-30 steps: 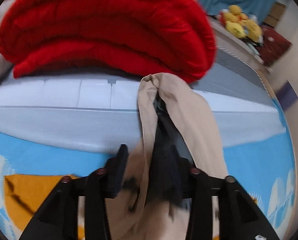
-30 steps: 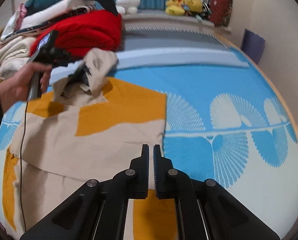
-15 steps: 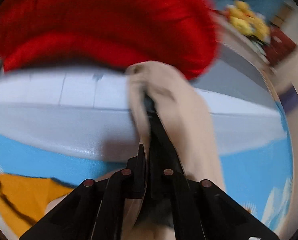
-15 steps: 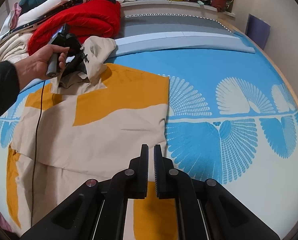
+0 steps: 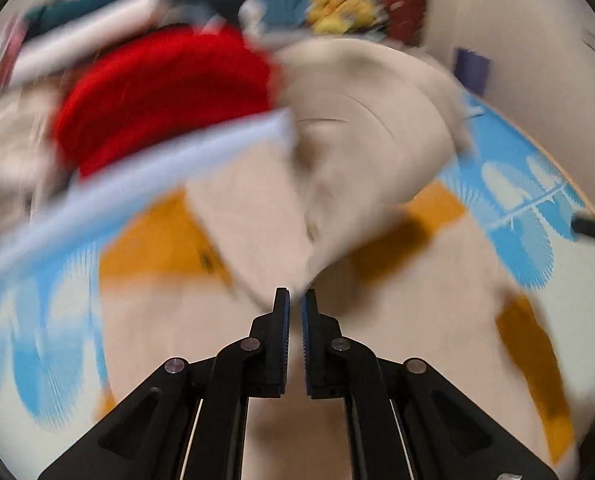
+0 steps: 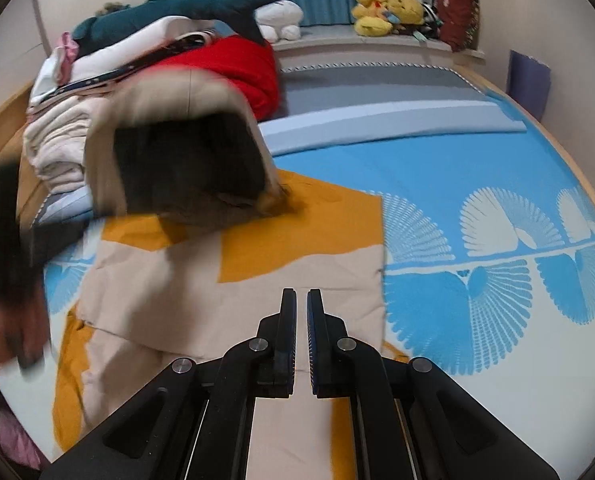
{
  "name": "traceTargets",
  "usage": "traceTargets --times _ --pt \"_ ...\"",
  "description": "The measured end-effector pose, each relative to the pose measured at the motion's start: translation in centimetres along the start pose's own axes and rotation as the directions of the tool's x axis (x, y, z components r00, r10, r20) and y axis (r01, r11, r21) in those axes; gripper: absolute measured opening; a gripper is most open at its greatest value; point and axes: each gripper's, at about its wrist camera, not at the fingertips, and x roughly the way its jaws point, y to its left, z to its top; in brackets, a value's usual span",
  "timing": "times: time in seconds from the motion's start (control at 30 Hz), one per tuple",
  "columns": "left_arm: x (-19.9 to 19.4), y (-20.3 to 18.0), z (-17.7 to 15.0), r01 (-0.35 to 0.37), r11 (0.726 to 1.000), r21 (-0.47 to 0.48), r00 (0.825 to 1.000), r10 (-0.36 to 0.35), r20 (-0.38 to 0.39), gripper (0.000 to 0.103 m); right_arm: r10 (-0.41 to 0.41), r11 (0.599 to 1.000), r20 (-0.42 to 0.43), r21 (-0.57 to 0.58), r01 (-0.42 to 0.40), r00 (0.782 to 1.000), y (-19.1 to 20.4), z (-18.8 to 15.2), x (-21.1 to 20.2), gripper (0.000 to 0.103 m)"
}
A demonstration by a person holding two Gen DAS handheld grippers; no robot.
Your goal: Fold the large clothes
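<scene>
Left tongs (image 5: 293, 298) clenched on beige hood (image 5: 361, 152), lifted; right tongs (image 6: 301, 300) clenched, empty, above garment (image 6: 177, 280).

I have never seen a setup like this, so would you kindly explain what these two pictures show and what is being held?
There is no robot here. A person holds a hand-held black two-finger tool in each hand, and a fisheye camera on each tool looks along its fingers. One picture comes from the left gripper and the other from the right gripper.

A beige and orange hooded garment lies spread on the blue bedsheet with white fan patterns. A folded red blanket sits behind it.

The left fingers appear pinched on the garment's dark-lined hood, which is lifted in the air, though that view is blurred. The right fingers are closed on nothing above the garment.
</scene>
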Motion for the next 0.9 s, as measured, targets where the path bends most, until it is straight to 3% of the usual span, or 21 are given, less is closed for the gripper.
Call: traceTargets --times 0.07,0.13,0.23,0.27,0.3,0.4,0.5,0.67,0.83,0.9 --pt "-0.2 1.3 -2.8 -0.024 0.988 -0.152 0.994 0.008 -0.108 0.005 0.016 1.000 0.001 -0.002 -0.016 1.000 0.9 -0.2 -0.3 0.006" --pt "-1.5 2.3 -4.4 -0.066 0.960 -0.273 0.986 0.020 -0.168 0.005 0.035 0.999 -0.003 -0.006 -0.035 0.999 1.8 -0.4 -0.3 0.006" --pt "-3.9 3.3 -5.6 -0.050 0.901 -0.432 0.988 -0.020 -0.156 0.008 0.062 0.998 -0.012 0.001 -0.062 0.998 2.9 -0.7 -0.2 0.009" --pt "-4.3 3.3 -5.7 -0.019 0.887 -0.461 0.991 -0.045 -0.128 0.016 0.072 0.997 -0.014 0.008 -0.071 0.997 2.9 -0.7 -0.1 0.011" --pt "-4.1 3.0 -5.7 0.006 0.886 -0.463 0.993 -0.060 -0.102 0.027 0.084 0.996 -0.017 0.018 -0.084 0.996 3.1 -0.6 0.1 0.017" --pt "-2.0 2.9 -6.0 0.009 0.878 -0.479 0.992 -0.069 -0.108 0.032 0.120 0.992 -0.026 0.043 -0.119 0.992 3.6 -0.6 1.0 0.037" --pt "0.7 3.7 -5.7 0.048 0.814 -0.579 0.980 -0.150 -0.130 0.032 0.160 0.986 -0.038 0.042 -0.158 0.986 4.4 -0.8 2.0 0.040" --pt "2.8 4.0 -4.8 0.027 0.794 -0.607 0.979 -0.144 -0.145 0.036 0.205 0.979 -0.067 0.008 -0.205 0.976 7.0 -0.8 4.5 0.043" --pt "4.3 4.6 -4.9 0.006 0.726 -0.687 0.964 -0.188 -0.190 0.043 0.190 0.977 -0.082 -0.082 -0.197 0.978 9.7 -0.8 7.0 0.051" --pt "4.3 4.4 -4.6 0.003 0.740 -0.672 0.964 -0.180 -0.194 0.043 0.177 0.975 -0.087 -0.121 -0.186 0.980 10.6 -0.8 8.0 0.055"
